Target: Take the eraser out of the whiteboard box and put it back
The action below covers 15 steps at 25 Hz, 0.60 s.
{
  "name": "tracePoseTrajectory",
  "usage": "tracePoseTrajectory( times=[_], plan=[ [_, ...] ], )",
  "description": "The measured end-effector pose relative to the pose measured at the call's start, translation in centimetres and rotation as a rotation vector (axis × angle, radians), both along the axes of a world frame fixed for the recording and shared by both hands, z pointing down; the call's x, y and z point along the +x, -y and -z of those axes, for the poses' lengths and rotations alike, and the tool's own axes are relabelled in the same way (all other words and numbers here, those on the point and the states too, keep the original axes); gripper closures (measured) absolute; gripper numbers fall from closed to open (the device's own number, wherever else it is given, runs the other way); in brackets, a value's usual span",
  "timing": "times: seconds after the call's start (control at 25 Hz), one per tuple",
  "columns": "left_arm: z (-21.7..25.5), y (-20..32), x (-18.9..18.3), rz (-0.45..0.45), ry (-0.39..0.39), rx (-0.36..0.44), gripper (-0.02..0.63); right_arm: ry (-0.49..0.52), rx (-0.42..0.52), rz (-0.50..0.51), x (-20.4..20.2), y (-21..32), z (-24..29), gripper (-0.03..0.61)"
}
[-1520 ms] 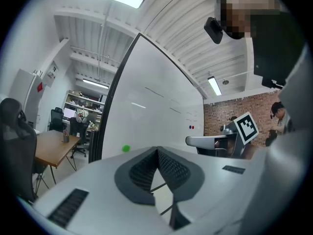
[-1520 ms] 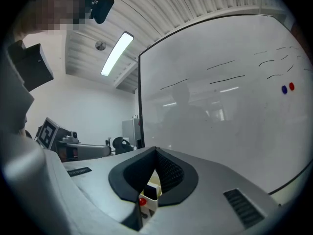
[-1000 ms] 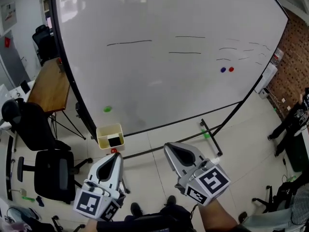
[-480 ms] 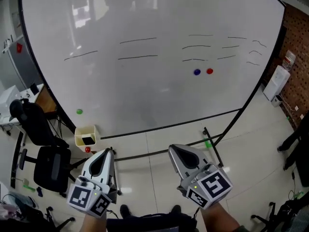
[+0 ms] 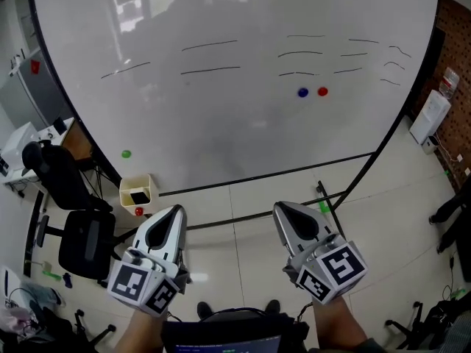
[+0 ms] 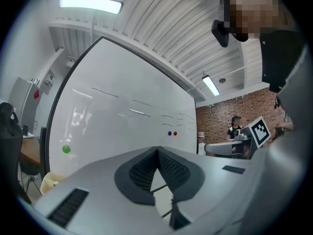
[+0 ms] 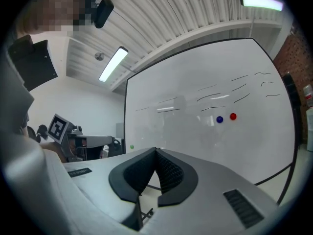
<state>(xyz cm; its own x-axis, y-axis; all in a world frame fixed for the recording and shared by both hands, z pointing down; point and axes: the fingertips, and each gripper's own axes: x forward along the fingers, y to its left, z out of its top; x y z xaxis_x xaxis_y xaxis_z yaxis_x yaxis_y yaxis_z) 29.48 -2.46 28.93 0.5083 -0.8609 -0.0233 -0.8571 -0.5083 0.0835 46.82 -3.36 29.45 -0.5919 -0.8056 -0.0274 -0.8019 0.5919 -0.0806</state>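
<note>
Cream whiteboard box (image 5: 136,182) at lower left corner of whiteboard (image 5: 243,123), dark eraser (image 5: 138,196) lying inside. Left claw (image 5: 176,210) lower right of box, well apart, jaws closed tip to tip, empty. Right claw (image 5: 280,207) likewise closed, nothing held.

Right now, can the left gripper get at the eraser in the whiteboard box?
Probably yes. The whiteboard box is open on top with the eraser showing, and nothing stands between it and the left gripper. The jaws are shut, though, and must open first.
</note>
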Motion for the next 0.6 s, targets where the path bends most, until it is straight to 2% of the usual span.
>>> tracePoseTrajectory(
  times=[0.6],
  plan=[
    [-0.2,0.3,-0.6,-0.040,-0.020,0.003,0.583,-0.019,-0.006,-0.036,-1.3,0.5,0.1,0.568]
  ],
)
